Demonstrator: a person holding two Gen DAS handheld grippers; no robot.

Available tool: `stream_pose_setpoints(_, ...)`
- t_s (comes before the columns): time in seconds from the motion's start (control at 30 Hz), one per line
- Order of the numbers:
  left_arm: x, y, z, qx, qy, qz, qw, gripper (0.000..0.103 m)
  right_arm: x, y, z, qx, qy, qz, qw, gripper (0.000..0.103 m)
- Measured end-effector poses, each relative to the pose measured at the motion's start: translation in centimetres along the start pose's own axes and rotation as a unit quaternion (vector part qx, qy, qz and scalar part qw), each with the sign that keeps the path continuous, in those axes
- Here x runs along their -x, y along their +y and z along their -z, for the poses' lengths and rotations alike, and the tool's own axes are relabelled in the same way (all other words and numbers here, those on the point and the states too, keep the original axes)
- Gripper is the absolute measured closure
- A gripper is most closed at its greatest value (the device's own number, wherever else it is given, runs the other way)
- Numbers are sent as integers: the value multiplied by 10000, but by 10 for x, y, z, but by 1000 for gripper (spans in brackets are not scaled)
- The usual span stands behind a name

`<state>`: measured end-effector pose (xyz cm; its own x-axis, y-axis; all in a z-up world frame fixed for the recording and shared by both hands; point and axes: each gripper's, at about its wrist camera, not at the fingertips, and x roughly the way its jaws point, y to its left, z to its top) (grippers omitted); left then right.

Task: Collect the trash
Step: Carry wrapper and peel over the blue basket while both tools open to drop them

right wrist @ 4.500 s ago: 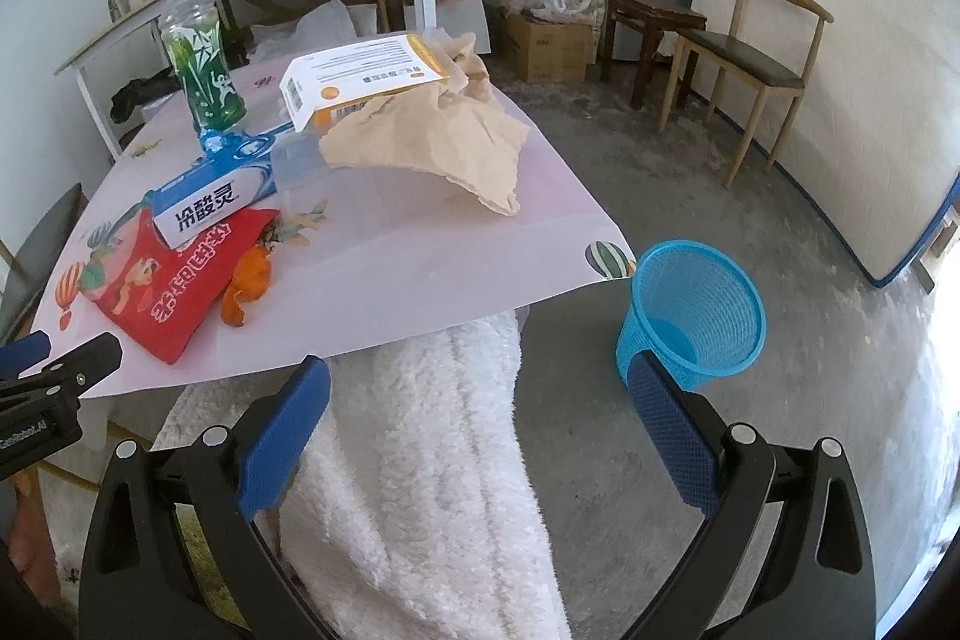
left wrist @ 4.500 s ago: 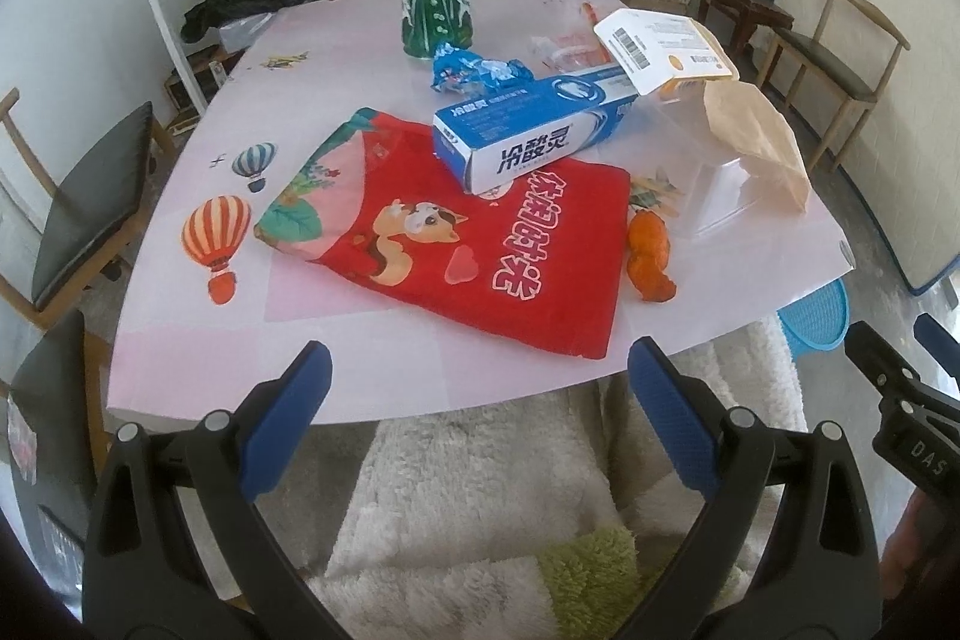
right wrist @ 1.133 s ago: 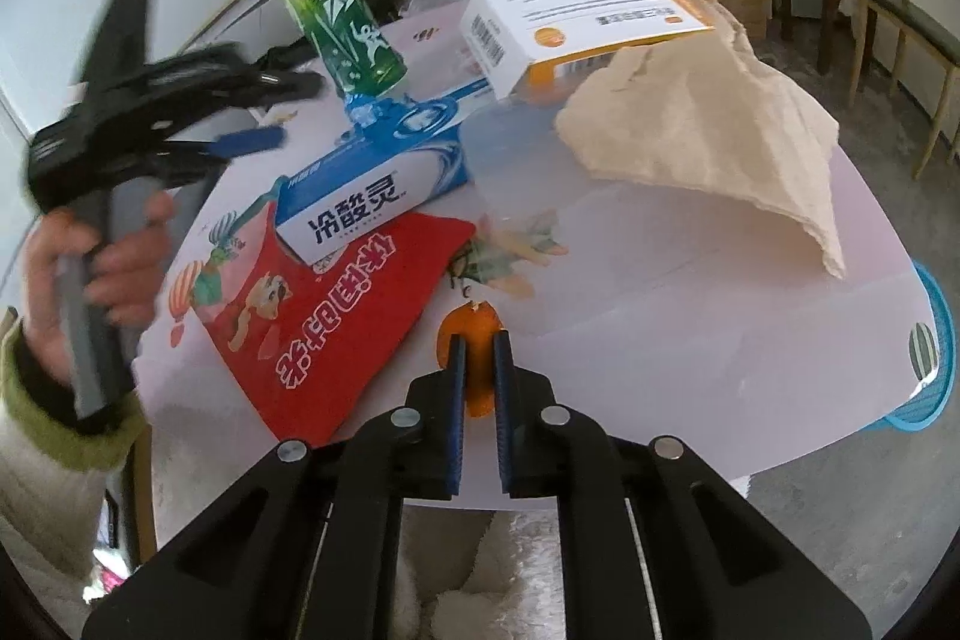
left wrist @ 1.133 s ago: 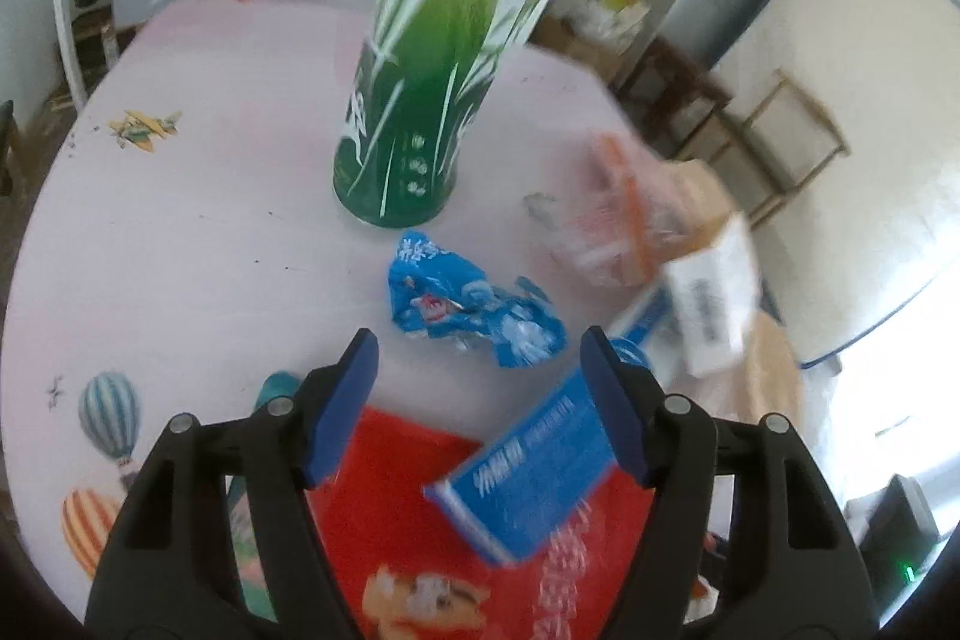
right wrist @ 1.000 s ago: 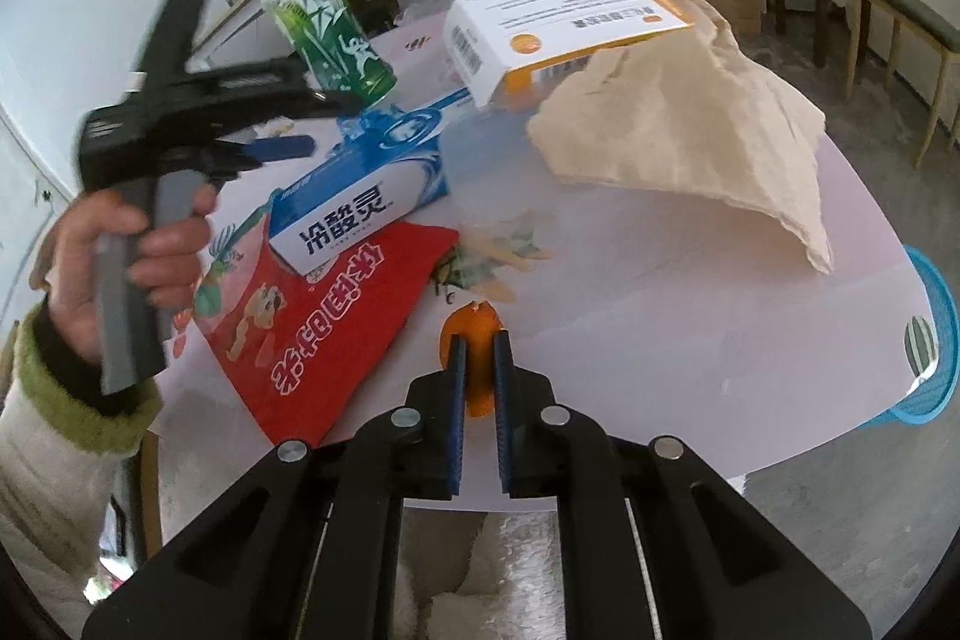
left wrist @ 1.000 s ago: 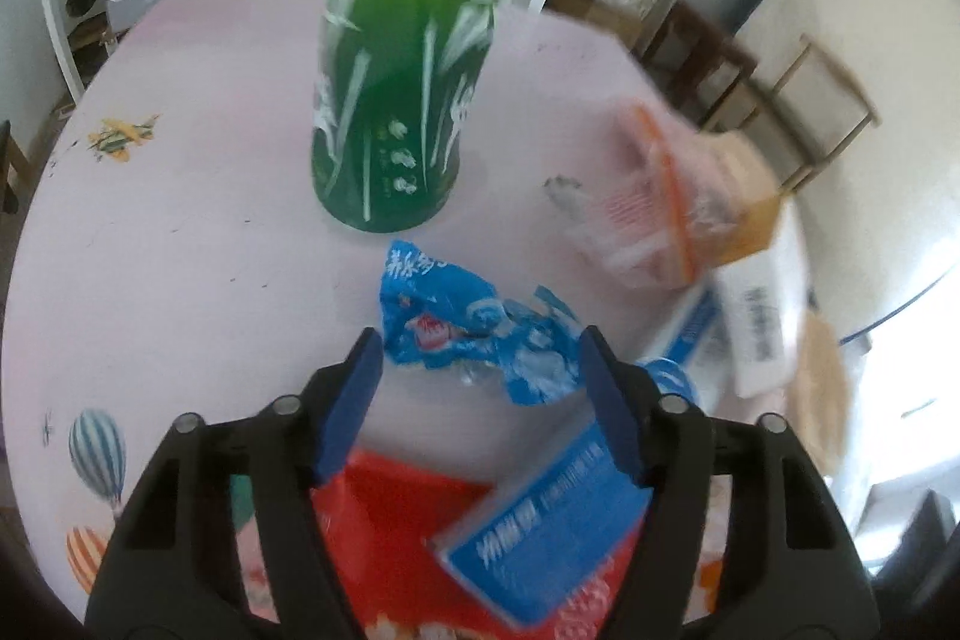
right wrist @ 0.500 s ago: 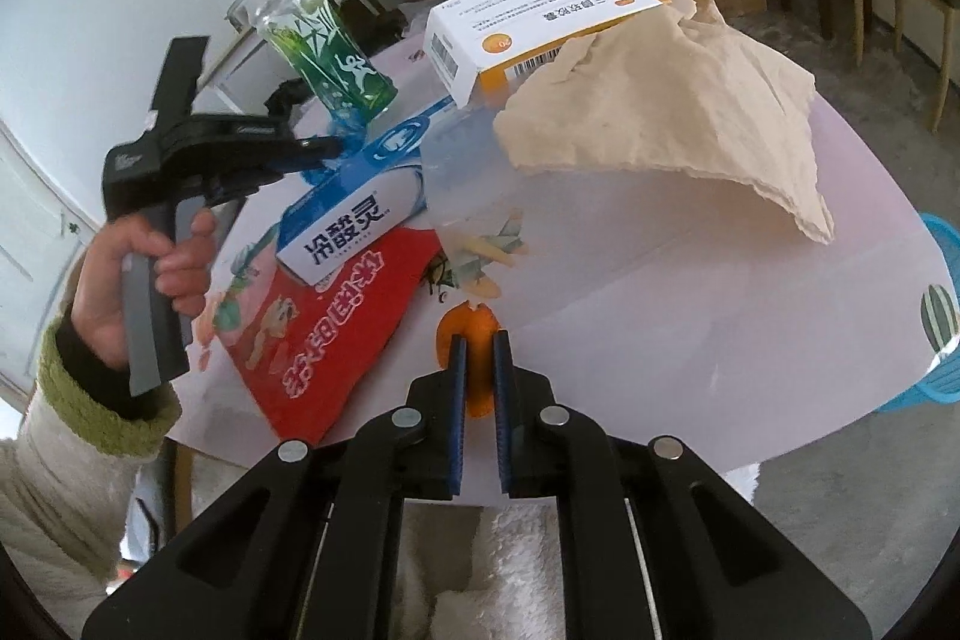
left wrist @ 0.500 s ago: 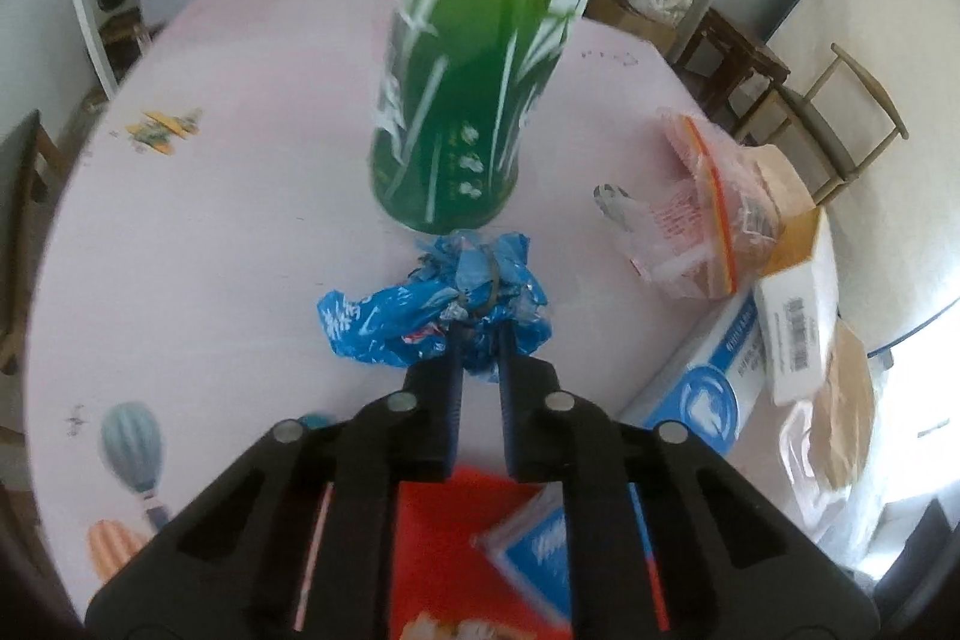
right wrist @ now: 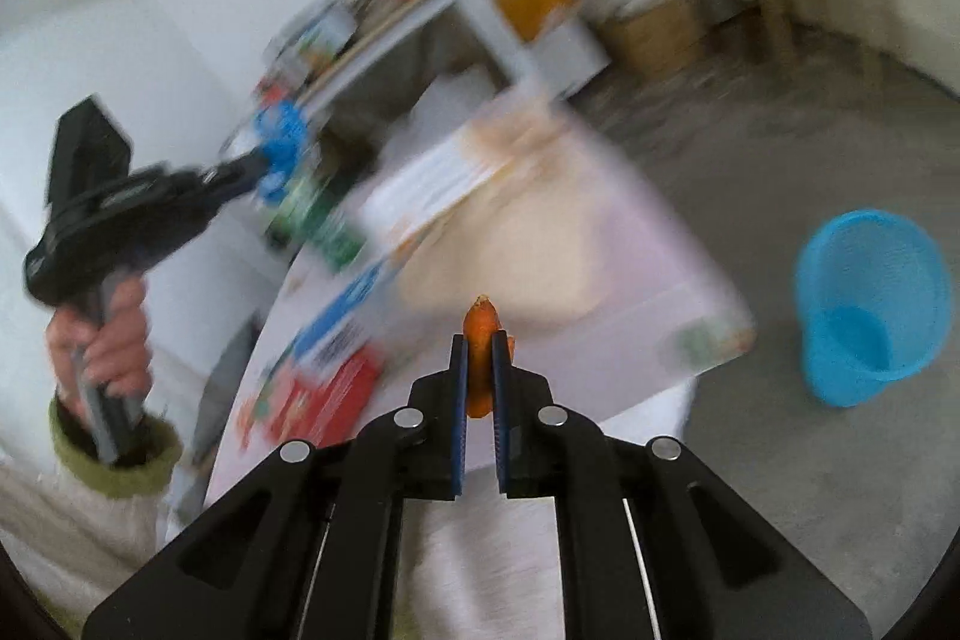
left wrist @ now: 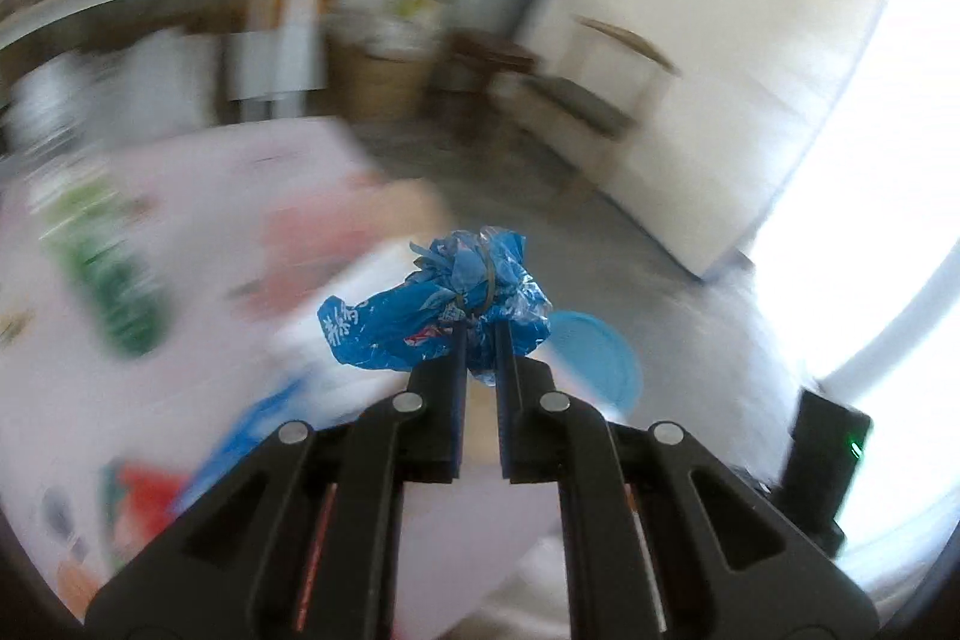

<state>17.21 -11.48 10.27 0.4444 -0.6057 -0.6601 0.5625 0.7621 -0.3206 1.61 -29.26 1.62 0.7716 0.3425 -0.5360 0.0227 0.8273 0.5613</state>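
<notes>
Orange peel (right wrist: pixel 481 340) points forward between clamped right jaws (left jaws pinch a blue wrapper (left wrist: pixel 432 313)).

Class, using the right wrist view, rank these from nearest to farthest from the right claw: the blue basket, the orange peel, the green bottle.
1. orange peel: clamped in the right claw, at centre.
2. blue basket: on the floor, off to the right, past the table's edge.
3. green bottle: blurred, up on the table's far left side.
</notes>
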Motion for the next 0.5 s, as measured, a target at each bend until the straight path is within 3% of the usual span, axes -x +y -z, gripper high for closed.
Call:
stream_pose_setpoints(0.07, -41, -37, -18, -389, 327, 371, 9980, 96, 26, -37, -16, -421, -472, 332, 9974, 95)
stream_pose_setpoints(0.17, -110, -77, -35, -719, 980, 609, 9907, 96, 44, -86, -33, -1013, -790, 677, 9894, 95)
stream_pose_setpoints(0.3, -229, -135, -48, -1126, 2031, 589, 9709, 95, 40, -156, -55, -1756, -808, 981, 9762, 95)
stream_pose_setpoints(0.4, -292, -168, -53, -1372, 2327, 506, 9615, 95, 27, -208, -74, -2148, -693, 1349, 9648, 95)
stream_pose_setpoints(0.43, -308, -177, -54, -1450, 2365, 508, 9594, 87, 23, -221, -78, -2209, -714, 1415, 9623, 92)
stream_pose_setpoints(0.5, -343, -192, -56, -1563, 2447, 304, 9564, 59, 11, -252, -85, -2419, -682, 1519, 9559, 85)
